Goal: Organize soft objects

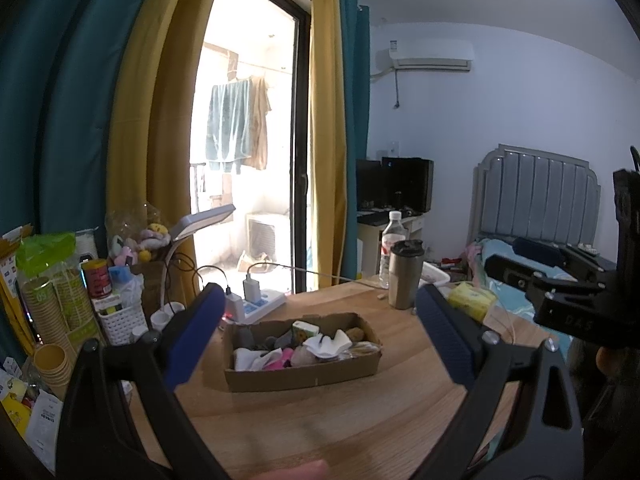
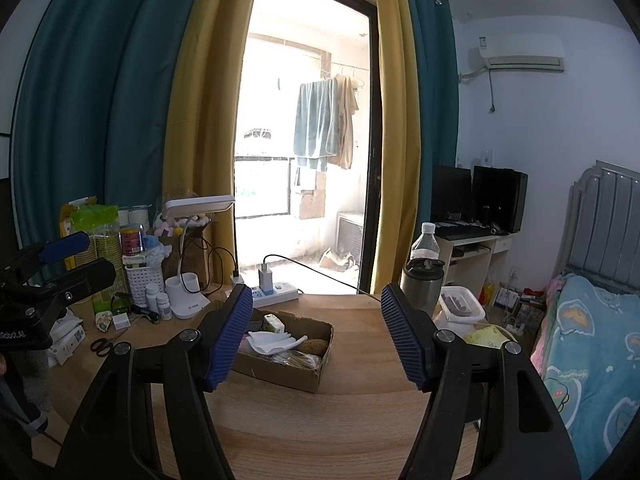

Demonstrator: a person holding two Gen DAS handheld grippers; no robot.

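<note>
While both grippers, left gripper and right gripper, gape empty, left view alone shows pink cloth in cardboard box, ribbed blue pads.

Both views are taken from low over the table, looking forward between the fingers. The cardboard box is shared.

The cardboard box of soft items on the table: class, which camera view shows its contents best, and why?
The left wrist view: the cardboard box sits unobstructed between the open fingers, its whole interior visible. In the right wrist view the same box is partly hidden behind one blue finger pad, so only its right portion shows.
</note>
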